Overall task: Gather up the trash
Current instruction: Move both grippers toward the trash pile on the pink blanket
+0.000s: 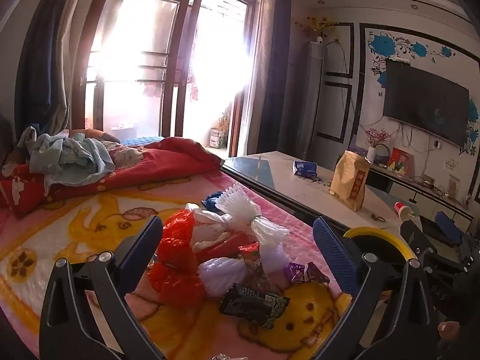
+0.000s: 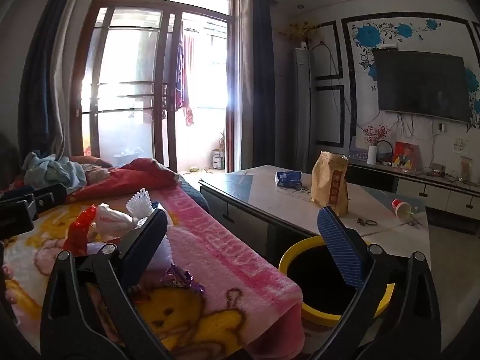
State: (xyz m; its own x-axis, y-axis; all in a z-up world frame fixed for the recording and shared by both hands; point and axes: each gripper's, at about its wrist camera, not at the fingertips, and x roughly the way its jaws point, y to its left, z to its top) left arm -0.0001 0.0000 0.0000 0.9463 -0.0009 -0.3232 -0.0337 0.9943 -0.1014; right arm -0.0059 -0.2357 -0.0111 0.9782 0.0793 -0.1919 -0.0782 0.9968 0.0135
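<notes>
A pile of trash lies on the pink cartoon blanket [image 1: 75,234]: a red plastic bag [image 1: 175,258], white foam fruit nets [image 1: 240,207], a dark green wrapper [image 1: 255,303], a purple wrapper [image 1: 303,271] and a red snack wrapper [image 1: 253,262]. My left gripper [image 1: 237,234] stands open just above and around the pile, touching nothing. My right gripper [image 2: 243,222] is open too, hanging over the blanket's edge [image 2: 228,258] with its right finger above the yellow-rimmed trash bin [image 2: 295,250]. The bin's rim [image 1: 384,234] also shows in the left wrist view.
A low coffee table [image 2: 276,198] carries a brown paper bag [image 2: 330,183], a blue packet [image 2: 288,178] and a tipped red cup [image 2: 400,207]. A red quilt [image 1: 168,162] and bundled clothes [image 1: 66,156] lie at the sofa's far end. The TV [image 2: 420,85] hangs on the wall.
</notes>
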